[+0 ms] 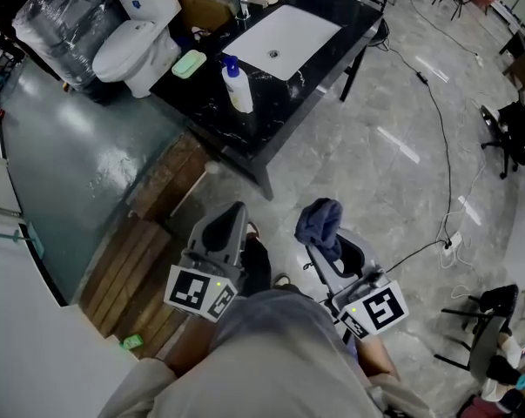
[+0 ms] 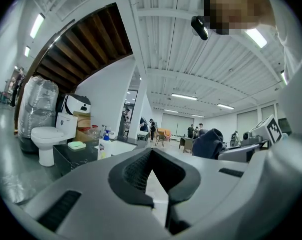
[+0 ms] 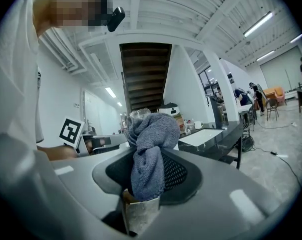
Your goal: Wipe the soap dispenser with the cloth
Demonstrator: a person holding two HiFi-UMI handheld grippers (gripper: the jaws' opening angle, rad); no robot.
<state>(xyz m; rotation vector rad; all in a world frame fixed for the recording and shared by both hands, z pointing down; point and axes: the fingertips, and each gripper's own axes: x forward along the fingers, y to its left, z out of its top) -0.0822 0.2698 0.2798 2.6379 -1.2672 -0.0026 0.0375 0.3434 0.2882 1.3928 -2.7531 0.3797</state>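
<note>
Grey floor lies between me and the black counter (image 1: pixel 279 103), well ahead. Upright on it beside the sink (image 1: pixel 288 33) stands the dispenser (image 1: pixel 237 85), straight ahead of my left gripper (image 1: pixel 230 216), which is closed on nothing. My right gripper (image 1: pixel 330 252), slightly farther off, clamps the cloth (image 1: pixel 319 219). The dispenser's label is too small to read

Fuzzy terry cloth (image 3: pixel 149 149), glossy black marble counter (image 1: pixel 271 103), glossy plastic dispenser (image 1: pixel 238 87)
</note>
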